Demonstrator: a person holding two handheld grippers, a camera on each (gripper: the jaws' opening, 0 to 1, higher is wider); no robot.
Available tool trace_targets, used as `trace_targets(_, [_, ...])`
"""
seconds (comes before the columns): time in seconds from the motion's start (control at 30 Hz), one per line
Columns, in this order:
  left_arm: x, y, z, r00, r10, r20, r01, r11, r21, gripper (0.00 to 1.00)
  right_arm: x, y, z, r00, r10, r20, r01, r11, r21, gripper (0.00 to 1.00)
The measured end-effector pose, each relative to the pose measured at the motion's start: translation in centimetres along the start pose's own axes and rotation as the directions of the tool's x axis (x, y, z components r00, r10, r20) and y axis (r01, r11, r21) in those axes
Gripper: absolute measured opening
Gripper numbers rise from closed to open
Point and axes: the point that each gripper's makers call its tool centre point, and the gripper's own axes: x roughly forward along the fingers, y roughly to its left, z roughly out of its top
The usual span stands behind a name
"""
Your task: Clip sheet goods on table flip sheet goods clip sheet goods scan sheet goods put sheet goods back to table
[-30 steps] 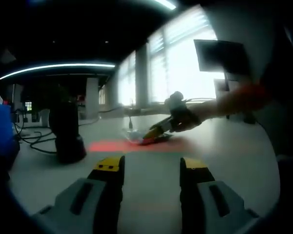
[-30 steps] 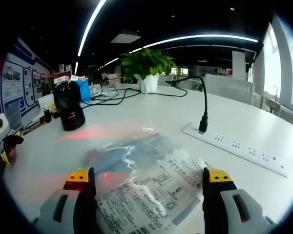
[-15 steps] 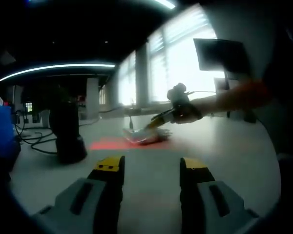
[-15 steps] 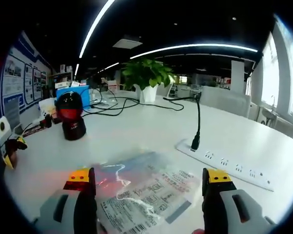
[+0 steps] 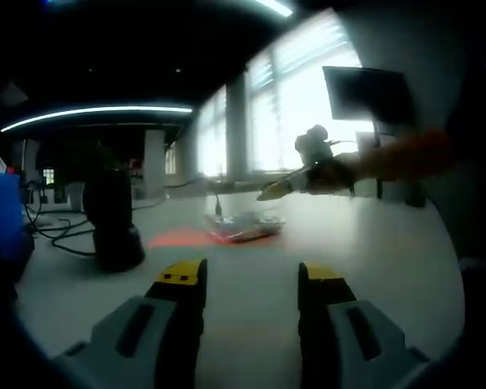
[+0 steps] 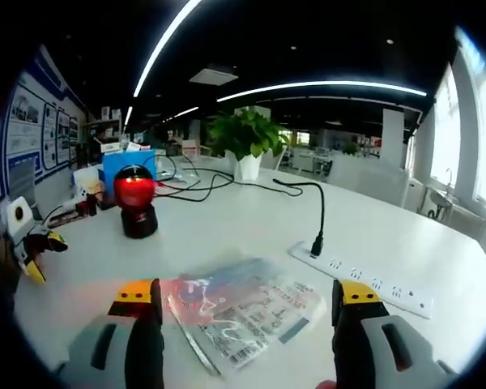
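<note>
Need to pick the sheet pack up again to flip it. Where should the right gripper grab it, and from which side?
The sheet pack lies flat on the table, between the open jaws of the right gripper. I'd pinch the near edge by the barcode, coming in low from the gripper's side: that thin flat edge is closest, and the power strip lies beyond the far side.

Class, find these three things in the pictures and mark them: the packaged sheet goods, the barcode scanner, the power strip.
packaged sheet goods [image 6: 247,316], right gripper view, printed label face
barcode scanner [image 6: 136,194], right gripper view, red glowing head
power strip [image 6: 364,280], right gripper view, white top with sockets
</note>
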Motion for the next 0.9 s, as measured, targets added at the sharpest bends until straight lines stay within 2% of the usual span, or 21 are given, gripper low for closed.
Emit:
trace_targets(0.13, [0.0, 0.0, 0.0, 1.000, -0.002, 0.001, 0.002, 1.000, 0.002, 0.38, -1.7, 1.0, 1.0, 1.000, 0.008, 0.026, -0.008, 1.000, -0.018, 0.79])
trace_targets(0.23, [-0.2, -0.3, 0.5, 1.000, -0.017, 0.024, 0.017, 1.000, -0.012, 0.37, -2.7, 1.4, 1.5, 0.999, 0.005, 0.040, -0.004, 1.000, -0.026, 0.77])
trace_targets(0.4, [-0.1, -0.4, 0.4, 1.000, -0.018, 0.014, 0.018, 1.000, 0.003, 0.37, -5.1, 2.1, 2.6, 0.996, 0.005, 0.089, -0.003, 1.000, -0.020, 0.77])
trace_targets(0.63, [-0.1, -0.2, 0.3, 1.000, 0.003, 0.007, -0.003, 1.000, 0.002, 0.37, -10.5, 3.5, 1.7, 0.990, -0.009, 0.142, 0.011, 1.000, -0.011, 0.76])
trace_targets(0.77, [-0.1, -0.8, 0.3, 1.000, -0.010, -0.001, 0.011, 0.999, 0.031, 0.37, -13.6, 4.0, 1.6, 0.981, -0.047, 0.189, 0.043, 0.999, 0.028, 0.75])
trace_targets(0.9, [-0.1, -0.8, 0.2, 1.000, -0.014, -0.007, 0.014, 0.999, 0.037, 0.37, -15.9, 4.1, 1.7, 0.974, -0.084, 0.212, 0.079, 0.996, 0.034, 0.75])
